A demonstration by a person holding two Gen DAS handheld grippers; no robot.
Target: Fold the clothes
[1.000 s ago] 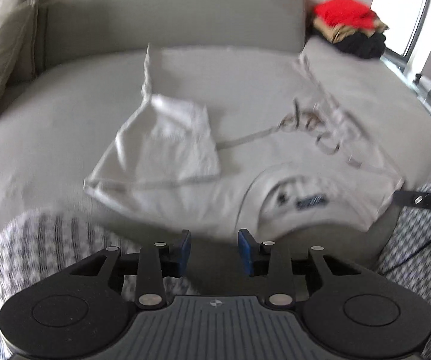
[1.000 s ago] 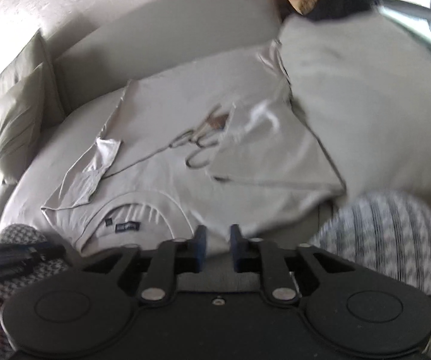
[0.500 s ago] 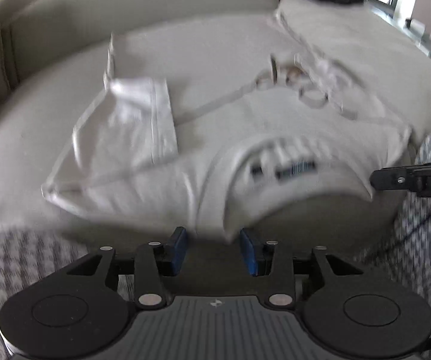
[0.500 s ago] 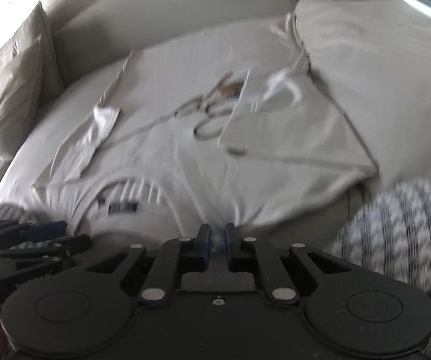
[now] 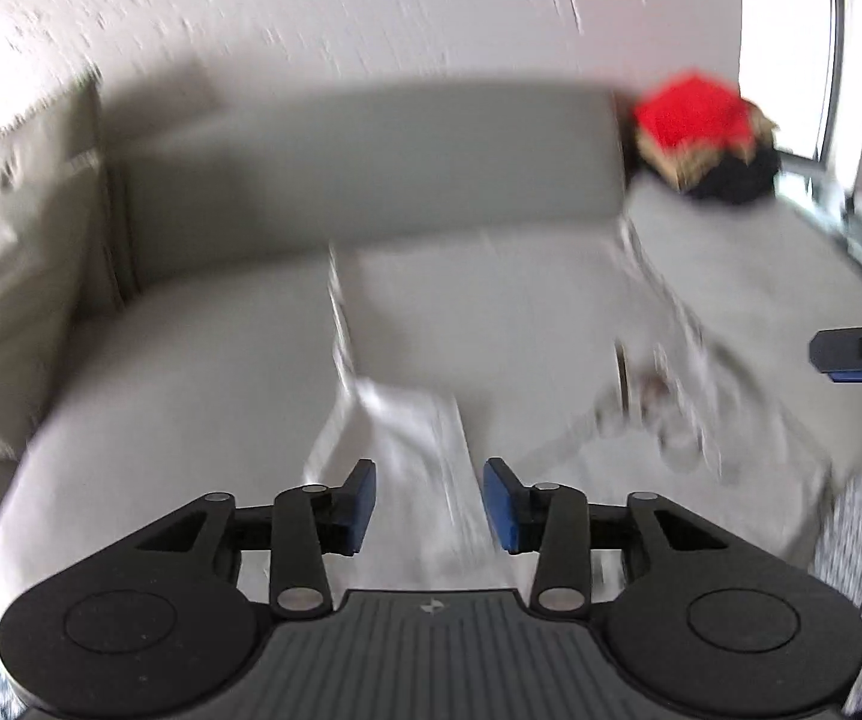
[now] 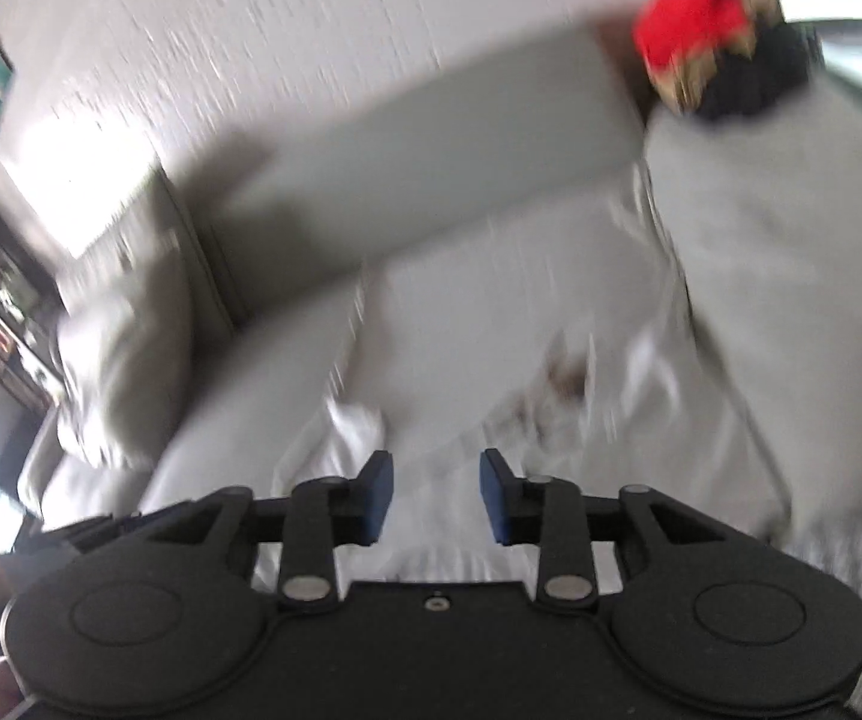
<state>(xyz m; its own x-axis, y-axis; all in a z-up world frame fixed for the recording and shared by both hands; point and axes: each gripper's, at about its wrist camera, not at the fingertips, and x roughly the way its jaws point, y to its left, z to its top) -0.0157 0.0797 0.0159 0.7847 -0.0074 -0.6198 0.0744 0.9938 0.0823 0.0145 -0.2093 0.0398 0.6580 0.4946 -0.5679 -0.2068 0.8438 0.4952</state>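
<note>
While both tools hung over the near edge of the sofa (image 5: 191, 360), the folding looked to be between steps: the sleeves of the pale T-shirt (image 5: 490, 324) seemed already turned in, and the bottom-to-top fold was not yet made. The shirt lay spread flat on the seat cushion, its folded left sleeve (image 5: 413, 438) just past the left tool (image 5: 429, 501) at twelve o'clock, with the printed patch (image 5: 652, 396) off toward two o'clock. The left tool stood well open, its blue pads apart with nothing between them. The right tool (image 6: 436, 495) was likewise spread wide and held nothing; from its own camera the shirt (image 6: 490, 312) ran away toward twelve o'clock. A pile of clothes (image 5: 700, 138), red on top, sat far off at one o'clock at the sofa's end.

My guess was that the next move called for each tool to drop onto one near corner of the shirt, pinch through both layers, and carry that edge toward the back cushion without dragging the sleeves loose.

Compared with a second earlier, both cameras had tipped upward: the wall now filled the top of each view, and the collar and label had slipped out of sight beneath the tools. The right tool, nearly closed before, had opened wide; the left had been open all along. Everything was smeared by motion.
</note>
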